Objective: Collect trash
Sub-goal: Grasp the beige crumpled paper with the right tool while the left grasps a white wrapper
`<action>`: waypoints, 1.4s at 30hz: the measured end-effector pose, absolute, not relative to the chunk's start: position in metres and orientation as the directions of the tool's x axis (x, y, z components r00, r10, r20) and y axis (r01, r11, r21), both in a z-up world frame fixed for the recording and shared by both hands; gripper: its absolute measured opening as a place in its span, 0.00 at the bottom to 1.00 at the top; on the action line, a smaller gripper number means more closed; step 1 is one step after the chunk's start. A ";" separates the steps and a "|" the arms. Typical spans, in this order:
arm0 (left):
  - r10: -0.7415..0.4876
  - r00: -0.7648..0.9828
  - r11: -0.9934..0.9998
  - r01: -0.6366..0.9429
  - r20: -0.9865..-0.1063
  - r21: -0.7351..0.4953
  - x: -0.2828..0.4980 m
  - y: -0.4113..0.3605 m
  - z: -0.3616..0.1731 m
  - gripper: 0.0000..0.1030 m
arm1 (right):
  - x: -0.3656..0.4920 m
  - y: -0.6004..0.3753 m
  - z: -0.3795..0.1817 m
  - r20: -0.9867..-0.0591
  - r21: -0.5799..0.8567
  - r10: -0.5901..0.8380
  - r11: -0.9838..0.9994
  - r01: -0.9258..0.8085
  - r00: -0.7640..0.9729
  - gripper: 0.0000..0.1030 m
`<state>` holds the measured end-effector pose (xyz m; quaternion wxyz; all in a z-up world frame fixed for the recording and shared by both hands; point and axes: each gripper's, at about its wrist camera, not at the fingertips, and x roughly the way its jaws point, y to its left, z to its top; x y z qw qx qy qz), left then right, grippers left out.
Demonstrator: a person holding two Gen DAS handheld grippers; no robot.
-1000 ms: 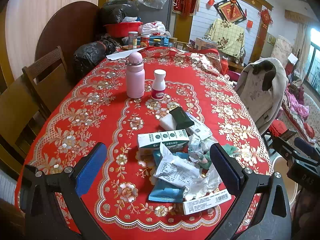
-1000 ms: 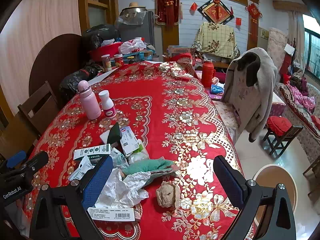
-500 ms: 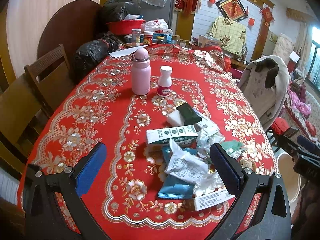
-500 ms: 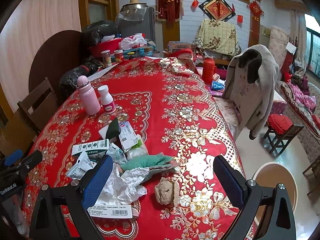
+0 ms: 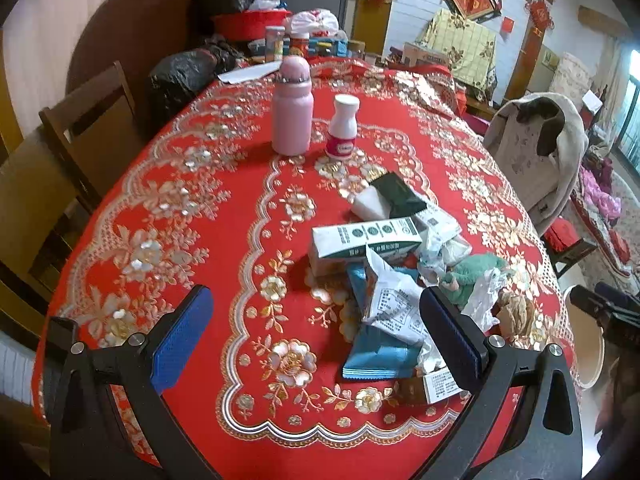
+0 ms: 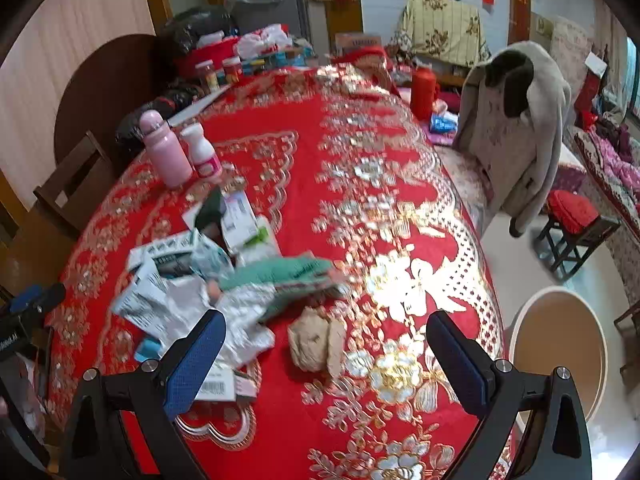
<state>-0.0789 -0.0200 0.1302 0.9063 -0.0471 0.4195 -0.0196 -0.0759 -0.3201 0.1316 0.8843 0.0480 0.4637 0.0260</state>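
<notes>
Two wide-open grippers, left gripper (image 5: 316,330) and right gripper (image 6: 326,354), hover over a littered red tablecloth (image 5: 224,216).

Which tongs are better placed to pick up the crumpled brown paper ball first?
Probably the right tongs: open, with the brown paper ball lying between their fingers. The left tongs, also open, face the wrapper pile; the ball sits beyond their right finger.

Your left wrist camera looks forward and down over the near edge of the red tablecloth (image 5: 168,216), with the litter pile (image 5: 392,280) close ahead, right of centre. Your right wrist camera sits further right, facing the same way, with that pile (image 6: 208,280) to its left. Both views share the pink bottle (image 5: 292,108) and the draped chair (image 6: 516,128).
</notes>
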 end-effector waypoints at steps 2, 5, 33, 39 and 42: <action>-0.091 0.633 0.994 0.007 -0.769 -0.112 -0.075 -0.023 0.125 0.99 | -0.077 -0.324 0.122 -0.830 0.119 0.105 0.993 -0.010 0.548 0.97; -0.118 0.614 0.991 0.023 -0.781 -0.132 -0.067 -0.028 0.118 0.99 | -0.079 -0.326 0.109 -0.841 0.132 0.122 0.991 -0.019 0.527 0.97; -0.267 0.483 0.964 0.133 -0.834 -0.231 -0.019 -0.046 0.086 0.17 | -0.046 -0.309 0.050 -0.863 0.266 0.256 0.963 -0.038 0.436 0.21; -0.284 0.547 0.959 0.152 -0.788 -0.240 -0.026 -0.038 0.130 0.17 | -0.060 -0.319 0.079 -0.826 0.307 0.294 0.950 -0.054 0.481 0.21; -0.297 0.577 0.955 0.170 -0.761 -0.243 -0.029 -0.041 0.152 0.17 | -0.067 -0.327 0.090 -0.810 0.317 0.300 0.947 -0.053 0.503 0.21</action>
